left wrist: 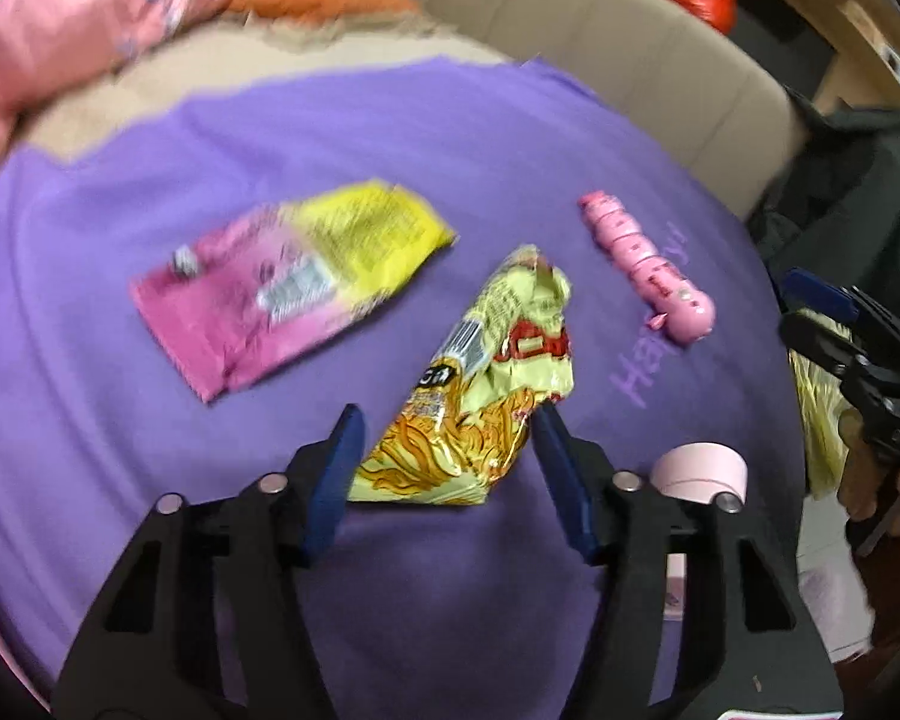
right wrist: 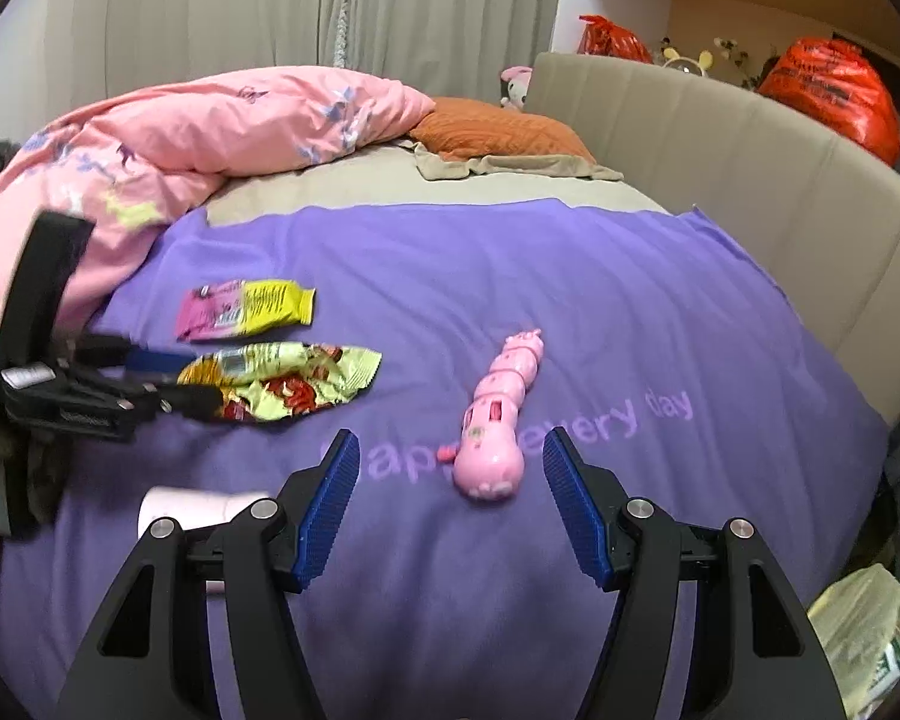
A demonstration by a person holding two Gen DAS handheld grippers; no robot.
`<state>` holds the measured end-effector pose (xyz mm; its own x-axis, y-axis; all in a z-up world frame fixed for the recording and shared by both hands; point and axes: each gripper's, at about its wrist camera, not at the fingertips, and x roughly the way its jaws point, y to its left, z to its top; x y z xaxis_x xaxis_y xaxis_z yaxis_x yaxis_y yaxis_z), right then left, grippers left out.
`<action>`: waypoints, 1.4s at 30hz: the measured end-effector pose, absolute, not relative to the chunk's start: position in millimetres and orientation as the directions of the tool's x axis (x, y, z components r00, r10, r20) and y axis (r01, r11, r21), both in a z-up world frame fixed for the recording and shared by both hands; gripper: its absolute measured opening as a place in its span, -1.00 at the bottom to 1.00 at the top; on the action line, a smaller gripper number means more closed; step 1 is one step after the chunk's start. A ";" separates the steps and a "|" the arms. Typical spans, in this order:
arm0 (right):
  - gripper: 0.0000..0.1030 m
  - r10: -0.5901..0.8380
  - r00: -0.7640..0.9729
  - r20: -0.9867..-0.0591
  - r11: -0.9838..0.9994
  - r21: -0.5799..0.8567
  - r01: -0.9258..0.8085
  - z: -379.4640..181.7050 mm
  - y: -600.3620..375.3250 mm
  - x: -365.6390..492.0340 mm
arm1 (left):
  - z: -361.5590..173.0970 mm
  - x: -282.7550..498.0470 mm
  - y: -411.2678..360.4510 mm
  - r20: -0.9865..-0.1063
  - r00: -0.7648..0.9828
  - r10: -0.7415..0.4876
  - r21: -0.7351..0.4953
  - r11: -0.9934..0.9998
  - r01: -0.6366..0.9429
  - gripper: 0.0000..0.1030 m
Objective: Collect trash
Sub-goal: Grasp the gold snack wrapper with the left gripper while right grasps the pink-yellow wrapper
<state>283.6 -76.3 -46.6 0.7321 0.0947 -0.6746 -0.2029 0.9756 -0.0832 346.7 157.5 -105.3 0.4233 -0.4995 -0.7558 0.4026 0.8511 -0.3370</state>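
Left hand-held gripper (left wrist: 447, 414) spread wide, its blue pads either side of the near end of a crumpled yellow noodle wrapper (left wrist: 486, 390); the right pad looks to touch the wrapper's edge, the left stands just clear. Nothing clamped. The wrapper lies at centre frame on the purple blanket (left wrist: 150, 456) covering the bed.

Pink-and-yellow snack wrapper (left wrist: 294, 282) lies flat up and left of it, apart. Pink caterpillar toy (left wrist: 648, 267) sits to the right, over lilac lettering.

Right hand-held gripper (right wrist: 447, 447) also wide, empty, with the toy's head between and just beyond its tips. A pale pink cylinder (right wrist: 192, 507) rests at lower left of that view. Pink duvet (right wrist: 210, 126) bunched upper left.
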 end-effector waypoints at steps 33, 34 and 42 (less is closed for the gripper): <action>-0.54 0.265 0.627 -0.733 0.956 0.285 -0.071 -130.9 113.6 403.1 | -21.3 320.8 330.5 -0.606 0.772 -0.193 -0.365 0.929 -0.054 -0.31; -0.58 0.278 0.621 -0.733 0.953 0.289 -0.086 -129.9 112.0 401.7 | -21.4 321.2 330.6 -0.606 0.772 -0.192 -0.365 0.929 -0.055 -0.31; -0.78 0.342 0.674 -0.655 0.935 0.306 -0.177 -96.4 90.7 348.7 | -14.6 316.9 314.9 -0.595 0.782 -0.186 -0.337 0.941 -0.033 -0.31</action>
<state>348.7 90.7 -96.4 0.6741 0.3417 -0.6549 -0.1768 0.9354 0.3061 316.9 314.9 -14.6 0.7820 -0.1858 -0.5950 -0.0328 0.9410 -0.3369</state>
